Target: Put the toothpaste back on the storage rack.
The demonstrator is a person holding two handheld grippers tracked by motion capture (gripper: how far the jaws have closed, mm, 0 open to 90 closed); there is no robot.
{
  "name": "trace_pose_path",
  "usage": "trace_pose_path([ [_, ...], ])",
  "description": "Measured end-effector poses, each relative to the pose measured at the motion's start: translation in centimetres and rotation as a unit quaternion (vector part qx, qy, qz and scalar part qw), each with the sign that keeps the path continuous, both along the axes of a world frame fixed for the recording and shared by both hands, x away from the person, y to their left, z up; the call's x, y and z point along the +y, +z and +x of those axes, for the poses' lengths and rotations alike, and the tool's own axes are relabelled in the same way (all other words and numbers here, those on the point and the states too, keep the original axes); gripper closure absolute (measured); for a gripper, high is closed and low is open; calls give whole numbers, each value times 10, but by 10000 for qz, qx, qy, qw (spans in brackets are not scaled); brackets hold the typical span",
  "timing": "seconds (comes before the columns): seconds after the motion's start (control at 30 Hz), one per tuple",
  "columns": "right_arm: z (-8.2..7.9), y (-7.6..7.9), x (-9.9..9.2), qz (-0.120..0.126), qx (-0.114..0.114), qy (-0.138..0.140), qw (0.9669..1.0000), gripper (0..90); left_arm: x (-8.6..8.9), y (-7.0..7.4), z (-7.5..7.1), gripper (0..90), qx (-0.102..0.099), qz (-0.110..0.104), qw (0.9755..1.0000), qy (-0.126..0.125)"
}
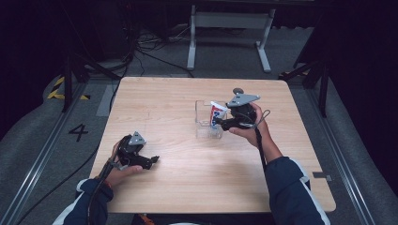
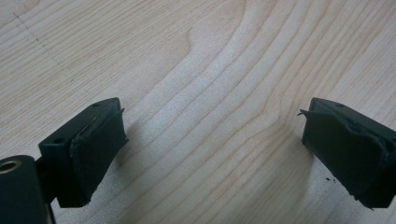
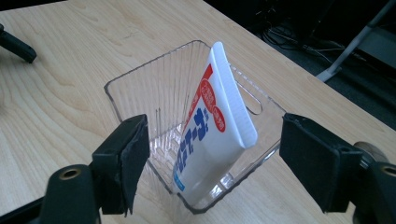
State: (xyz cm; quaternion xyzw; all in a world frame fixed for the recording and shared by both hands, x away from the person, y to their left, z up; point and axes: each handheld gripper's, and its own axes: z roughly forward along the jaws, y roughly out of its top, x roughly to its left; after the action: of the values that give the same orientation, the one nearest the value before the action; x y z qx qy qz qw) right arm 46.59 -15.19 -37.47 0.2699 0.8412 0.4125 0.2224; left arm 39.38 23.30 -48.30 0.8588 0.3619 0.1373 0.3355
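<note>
Toothpaste tube is standing in the clear plastic bin, cap end down and flat crimped end poking up past the rim, leaning toward one corner, so its long axis runs up-and-tilted rather than flat. Right gripper is right at the bin with its jaws spread wide and nothing held; the tube sits pretty much centred between them, bin walls in the way lower down. My guess is any grab has to go for the exposed top end. Left gripper is well apart over bare table, jaws wide open too, empty, so the right hand is clearly closer.
</note>
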Motion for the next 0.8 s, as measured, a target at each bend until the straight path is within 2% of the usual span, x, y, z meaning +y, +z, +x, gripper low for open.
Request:
trace_pose_path([
  [0.2, -8, 7, -5, -30, -58, 51, 10000, 246, 0, 0, 0, 61, 5, 15, 10000, 16],
  [0.3, -14, 10, -8, -181, -112, 59, 9998, 241, 0, 0, 0, 60, 4, 17, 10000, 15],
  [0.47, -21, 13, -14, -277, -169, 45, 9995, 242, 0, 0, 0, 61, 5, 16, 10000, 15],
  [0.6, -27, 13, -18, -416, -265, -11, 9988, 244, 0, 0, 0, 60, 3, 16, 10000, 15],
  [0.8, -35, 10, -29, -454, -223, -3, 9987, 244, 0, 0, 0, 60, 4, 16, 10000, 14],
])
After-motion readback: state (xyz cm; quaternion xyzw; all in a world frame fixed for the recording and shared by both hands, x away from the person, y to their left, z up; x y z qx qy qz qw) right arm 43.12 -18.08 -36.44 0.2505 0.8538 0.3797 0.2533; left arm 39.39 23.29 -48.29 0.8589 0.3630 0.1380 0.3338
